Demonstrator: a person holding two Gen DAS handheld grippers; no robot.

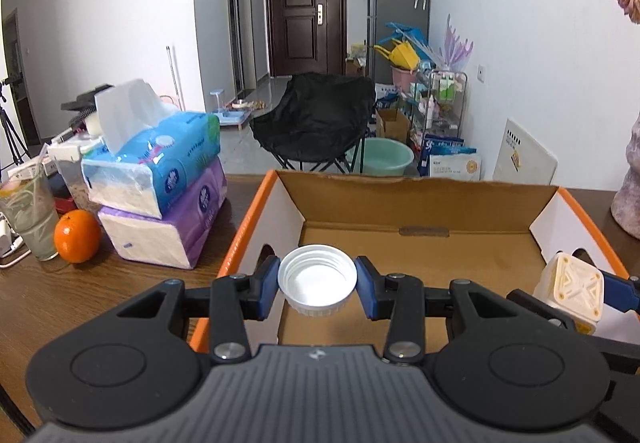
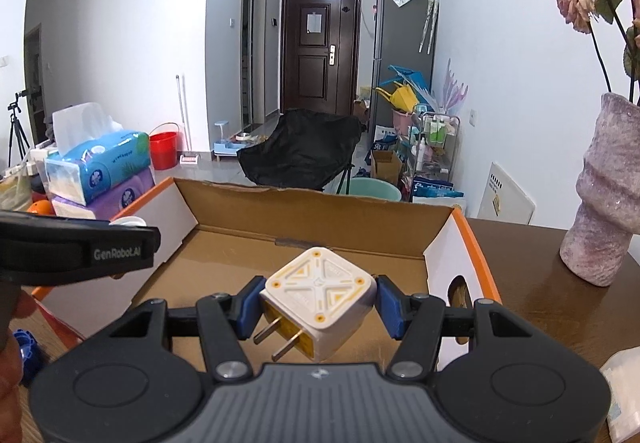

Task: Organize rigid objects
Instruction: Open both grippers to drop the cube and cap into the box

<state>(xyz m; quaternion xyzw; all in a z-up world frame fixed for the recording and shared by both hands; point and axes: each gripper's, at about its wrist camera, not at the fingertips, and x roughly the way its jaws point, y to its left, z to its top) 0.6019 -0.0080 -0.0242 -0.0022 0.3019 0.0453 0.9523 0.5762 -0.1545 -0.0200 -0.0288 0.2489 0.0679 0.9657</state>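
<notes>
White cap (image 1: 317, 279); cream-yellow plug (image 2: 318, 297); orange-rimmed brown box (image 1: 420, 203).

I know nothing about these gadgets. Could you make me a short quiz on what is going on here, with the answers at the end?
1. True or false: the left gripper holds the orange.
2. What sticks out of the white plug adapter in the right gripper?
A. a cable
B. two metal prongs
C. a key
3. Fill in: both grippers hold their things above the open cardboard ____.

Key
1. False: it grips a white bottle cap, open side up; the orange sits on the table beside the tissue packs.
2. B.
3. box; its floor looks bare.
</notes>
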